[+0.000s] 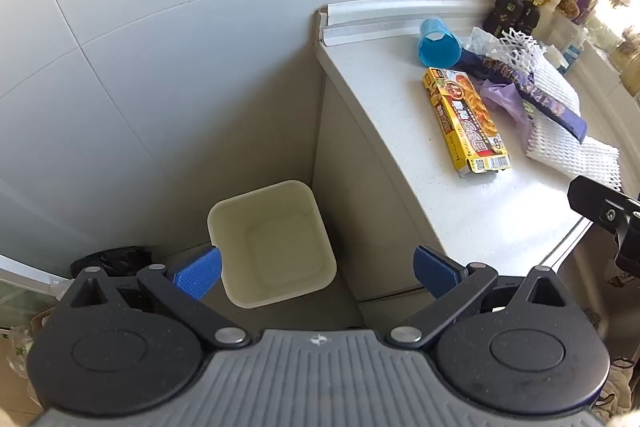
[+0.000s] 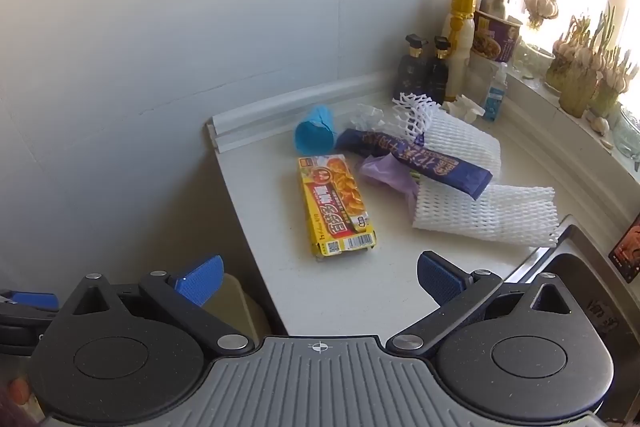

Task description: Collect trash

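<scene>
My left gripper [image 1: 318,269] is wide apart over the white bin [image 1: 272,243]. My right gripper [image 2: 320,277] is wide apart too, near the yellow box [image 2: 336,205] on the counter [image 2: 360,287].

The yellow box [image 2: 337,205] on the countertop [image 2: 360,291] carries large Chinese characters along its face, too distorted to read reliably; a barcode and a QR code sit on its near end, beside a small mark that appears to read "4". The dark blue wrapper [image 2: 416,157] carries gold Chinese lettering, not legible; print on the purple cup [image 2: 494,39] cannot be read.
</scene>
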Demonstrator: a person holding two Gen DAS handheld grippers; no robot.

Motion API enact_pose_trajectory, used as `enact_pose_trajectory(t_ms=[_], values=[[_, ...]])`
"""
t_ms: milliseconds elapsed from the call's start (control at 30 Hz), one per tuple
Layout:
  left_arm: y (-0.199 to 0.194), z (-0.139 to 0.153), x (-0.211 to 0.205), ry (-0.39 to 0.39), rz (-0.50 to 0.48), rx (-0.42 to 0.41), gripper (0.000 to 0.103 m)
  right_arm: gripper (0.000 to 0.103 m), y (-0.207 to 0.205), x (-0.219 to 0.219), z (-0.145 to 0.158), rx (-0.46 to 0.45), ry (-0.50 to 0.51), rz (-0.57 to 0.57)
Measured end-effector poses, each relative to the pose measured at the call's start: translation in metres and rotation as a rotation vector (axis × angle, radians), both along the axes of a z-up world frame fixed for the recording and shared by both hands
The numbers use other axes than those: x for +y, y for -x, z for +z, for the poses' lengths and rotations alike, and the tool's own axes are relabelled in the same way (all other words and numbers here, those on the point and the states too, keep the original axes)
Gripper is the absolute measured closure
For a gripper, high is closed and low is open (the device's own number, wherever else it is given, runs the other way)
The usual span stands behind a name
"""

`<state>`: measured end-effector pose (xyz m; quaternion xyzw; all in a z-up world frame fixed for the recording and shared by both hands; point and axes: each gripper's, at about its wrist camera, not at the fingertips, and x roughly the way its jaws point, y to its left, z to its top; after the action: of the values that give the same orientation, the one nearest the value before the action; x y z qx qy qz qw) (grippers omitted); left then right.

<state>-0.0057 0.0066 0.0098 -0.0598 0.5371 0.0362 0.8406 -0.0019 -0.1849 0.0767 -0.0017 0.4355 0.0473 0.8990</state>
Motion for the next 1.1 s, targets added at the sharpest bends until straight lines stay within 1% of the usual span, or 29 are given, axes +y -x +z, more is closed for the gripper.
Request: enact_pose_trajectory(t_ms=[333,1100], values=[[-0.001,0.0007,-0.001,-0.002,0.001,0.002,0.001,0.0,-0.0023,-0.0006,-0.002,0.008,0.0,0.002],[-0.003,-0.0005,0.0001,0.005,0.004,0.007,0.001,0.0,-0.0046,0.0012,-0.0039,-0.025,0.011,0.012]])
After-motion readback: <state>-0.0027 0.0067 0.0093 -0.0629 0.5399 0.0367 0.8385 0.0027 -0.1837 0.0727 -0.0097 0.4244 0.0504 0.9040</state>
